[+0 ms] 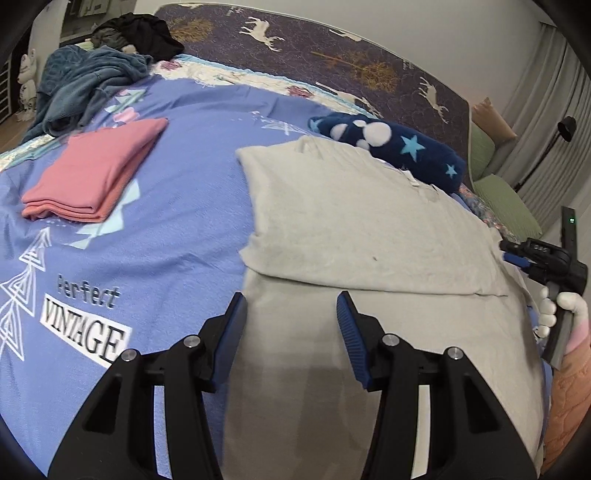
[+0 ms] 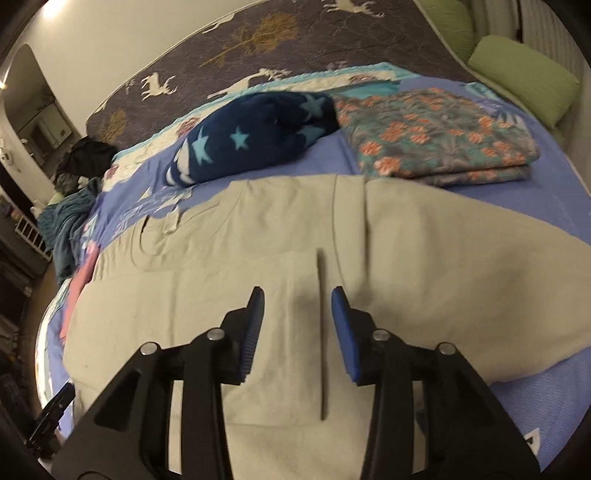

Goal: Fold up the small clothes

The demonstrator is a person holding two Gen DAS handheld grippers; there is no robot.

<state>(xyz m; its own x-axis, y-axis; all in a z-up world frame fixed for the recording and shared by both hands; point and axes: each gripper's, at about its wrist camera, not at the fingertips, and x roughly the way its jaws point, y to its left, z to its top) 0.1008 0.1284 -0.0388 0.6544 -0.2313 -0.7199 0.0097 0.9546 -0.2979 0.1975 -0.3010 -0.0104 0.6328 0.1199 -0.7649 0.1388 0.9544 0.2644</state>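
Observation:
A light grey T-shirt (image 1: 351, 221) lies flat on the blue bedsheet (image 1: 177, 221), its upper part folded down over the lower. My left gripper (image 1: 291, 299) hovers open over the shirt's left edge, with nothing between its fingers. In the right wrist view the same shirt (image 2: 258, 240) spreads wide, collar at the left, and a straight fold edge (image 2: 322, 332) runs between the fingers. My right gripper (image 2: 297, 295) stands open just above that edge, pads clear of the cloth. From the left wrist view the right gripper (image 1: 511, 253) shows at the shirt's right side, held by a gloved hand (image 1: 561, 306).
A folded pink garment (image 1: 92, 173) lies at the left. A folded floral garment (image 2: 436, 140) lies at the far right. A navy star blanket (image 2: 258, 133) sits behind the shirt. A teal heap (image 1: 85, 85) and dark clothes (image 1: 140, 33) lie far left; green pillows (image 2: 524, 77) lie far right.

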